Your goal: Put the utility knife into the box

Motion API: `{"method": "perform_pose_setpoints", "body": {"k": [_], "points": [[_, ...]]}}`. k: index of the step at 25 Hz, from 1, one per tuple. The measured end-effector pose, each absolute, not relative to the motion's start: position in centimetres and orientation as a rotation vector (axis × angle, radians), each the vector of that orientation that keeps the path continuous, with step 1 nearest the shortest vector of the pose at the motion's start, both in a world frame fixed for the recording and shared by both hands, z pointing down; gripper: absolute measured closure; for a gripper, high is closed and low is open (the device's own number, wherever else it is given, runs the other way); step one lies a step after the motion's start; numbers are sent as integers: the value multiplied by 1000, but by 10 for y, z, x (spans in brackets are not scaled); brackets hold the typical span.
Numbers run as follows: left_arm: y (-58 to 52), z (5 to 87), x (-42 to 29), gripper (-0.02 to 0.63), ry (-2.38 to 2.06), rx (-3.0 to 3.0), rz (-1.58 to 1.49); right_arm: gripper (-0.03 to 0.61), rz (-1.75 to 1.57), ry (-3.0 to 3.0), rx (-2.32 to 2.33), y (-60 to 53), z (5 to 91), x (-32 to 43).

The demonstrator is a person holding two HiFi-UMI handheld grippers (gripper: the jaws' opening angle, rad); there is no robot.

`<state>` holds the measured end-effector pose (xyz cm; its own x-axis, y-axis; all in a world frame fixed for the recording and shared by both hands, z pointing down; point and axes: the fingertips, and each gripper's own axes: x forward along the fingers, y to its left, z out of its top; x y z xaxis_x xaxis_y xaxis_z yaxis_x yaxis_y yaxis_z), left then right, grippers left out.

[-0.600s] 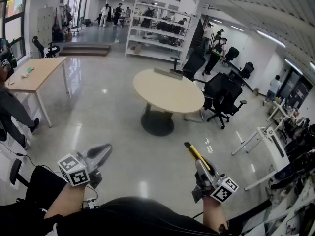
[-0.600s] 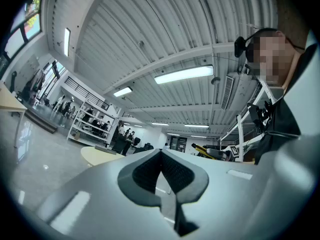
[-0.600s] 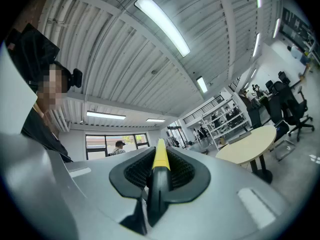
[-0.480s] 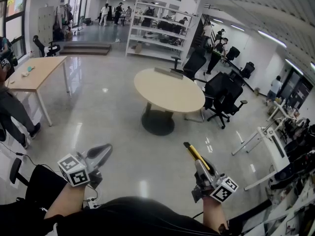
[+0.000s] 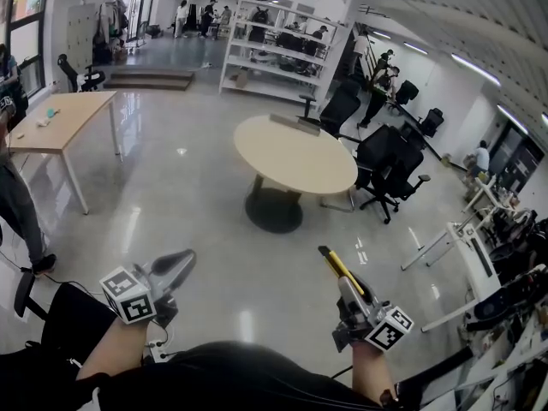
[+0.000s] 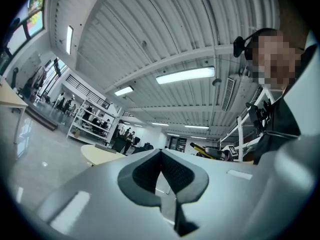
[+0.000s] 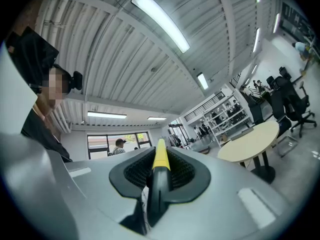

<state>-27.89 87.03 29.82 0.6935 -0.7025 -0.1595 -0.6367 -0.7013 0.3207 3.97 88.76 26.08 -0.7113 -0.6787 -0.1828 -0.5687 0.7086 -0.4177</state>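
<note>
My right gripper [image 5: 352, 290] is shut on a utility knife [image 5: 336, 265] with a yellow and black body, which sticks out forward past the jaws. In the right gripper view the knife [image 7: 161, 156] lies clamped between the two dark pads of the right gripper [image 7: 160, 176] and points toward the ceiling. My left gripper [image 5: 175, 266] is held at the lower left, with its jaws together and nothing in them; the left gripper [image 6: 161, 156] is also aimed upward. Both are held in the air above the floor. No box shows in any view.
A round beige table [image 5: 294, 154] stands ahead in the open office, with black office chairs [image 5: 390, 174] to its right. A rectangular desk [image 5: 60, 118] and a person's legs [image 5: 17, 208] are at the left, shelving [image 5: 274, 54] at the back, and white desks [image 5: 467, 242] at the right.
Both grippers stay almost where they were, the knife still gripped. The person at the left edge has shifted a step.
</note>
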Motion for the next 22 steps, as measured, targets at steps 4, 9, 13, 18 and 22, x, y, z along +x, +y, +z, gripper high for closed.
{"method": "perform_pose_setpoints", "body": {"k": [4, 9, 13, 18, 22], "points": [[867, 299, -283, 615, -1061, 2669, -404, 494, -496, 2586, -987, 883, 262, 36], [858, 298, -300, 615, -1048, 2673, -419, 495, -493, 2600, -985, 875, 257, 18], [849, 294, -324, 614, -1055, 2672, -431, 494, -480, 2606, -977, 866, 250, -5], [839, 292, -366, 615, -1067, 2675, -429, 495, -477, 2588, -972, 854, 247, -41], [829, 292, -401, 615, -1062, 2671, -418, 494, -489, 2564, -971, 844, 245, -72]]}}
